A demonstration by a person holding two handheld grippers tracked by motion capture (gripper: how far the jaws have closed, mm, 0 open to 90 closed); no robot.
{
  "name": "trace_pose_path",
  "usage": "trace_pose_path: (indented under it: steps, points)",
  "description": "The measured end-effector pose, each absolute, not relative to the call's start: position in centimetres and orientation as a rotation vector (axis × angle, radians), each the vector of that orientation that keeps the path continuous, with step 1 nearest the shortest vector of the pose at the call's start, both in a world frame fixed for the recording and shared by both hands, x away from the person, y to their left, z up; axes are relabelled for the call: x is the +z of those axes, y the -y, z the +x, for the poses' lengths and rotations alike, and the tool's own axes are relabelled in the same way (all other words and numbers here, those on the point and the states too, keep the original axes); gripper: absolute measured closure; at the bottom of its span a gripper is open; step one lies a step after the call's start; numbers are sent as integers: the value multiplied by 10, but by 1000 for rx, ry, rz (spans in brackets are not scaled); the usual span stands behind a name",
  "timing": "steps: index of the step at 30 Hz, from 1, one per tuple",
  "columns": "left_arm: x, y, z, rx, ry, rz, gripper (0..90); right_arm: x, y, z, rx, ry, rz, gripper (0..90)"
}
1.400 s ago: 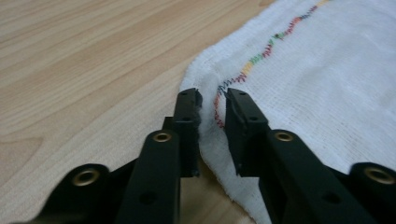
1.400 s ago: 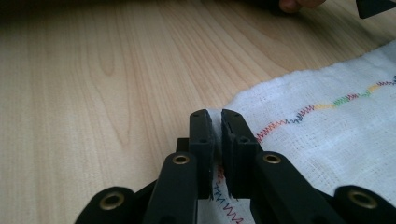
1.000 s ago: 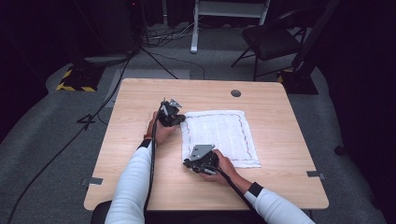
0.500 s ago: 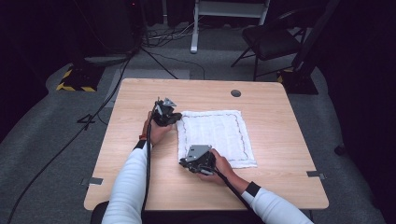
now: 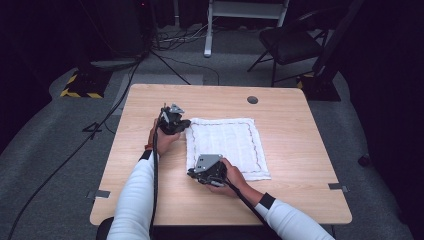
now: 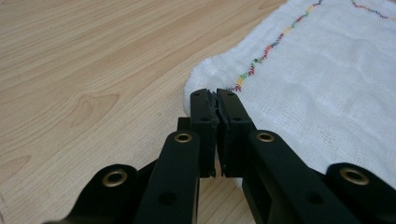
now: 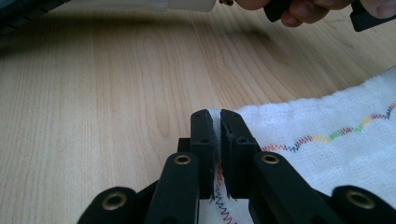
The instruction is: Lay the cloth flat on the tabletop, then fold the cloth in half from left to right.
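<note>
A white cloth [image 5: 225, 145] with coloured zigzag stitching lies flat on the wooden table [image 5: 310, 130]. My left gripper [image 5: 185, 124] is shut on its far left corner; in the left gripper view the black jaws [image 6: 215, 100] meet over the cloth's [image 6: 327, 84] rounded corner. My right gripper [image 5: 192, 173] is shut on the near left corner. In the right gripper view a sliver of white fabric [image 7: 327, 154] shows pinched between the jaws [image 7: 217, 122]. The other hand [image 7: 303, 9] shows at the top of that view.
A round cable hole [image 5: 252, 99] sits near the table's far edge. Bare wood lies to the left of the cloth and along the near edge. A chair [image 5: 290, 42] and cables [image 5: 115, 100] are on the floor beyond the table.
Both grippers have shifted a little to the left, and the cloth's left edge has moved left with them.
</note>
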State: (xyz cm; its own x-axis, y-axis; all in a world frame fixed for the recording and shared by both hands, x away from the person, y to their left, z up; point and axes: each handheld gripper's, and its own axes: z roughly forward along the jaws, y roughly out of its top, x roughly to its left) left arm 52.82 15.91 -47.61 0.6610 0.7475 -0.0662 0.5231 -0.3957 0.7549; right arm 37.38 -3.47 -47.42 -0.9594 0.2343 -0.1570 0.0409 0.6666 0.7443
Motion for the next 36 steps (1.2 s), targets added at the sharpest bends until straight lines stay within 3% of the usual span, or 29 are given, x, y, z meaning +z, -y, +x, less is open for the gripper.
trace_pose_path:
  steps: [15,28,36]
  points:
    - [-468,-163,525,386,-977,2051,861,-457,44,374,1210,-2598,233,845]
    - [-446,-136,528,444,-921,2039,863,-433,86,376,1233,-2506,323,847]
    - [-433,-98,540,473,-861,2088,863,-426,124,376,1235,-2456,401,847]
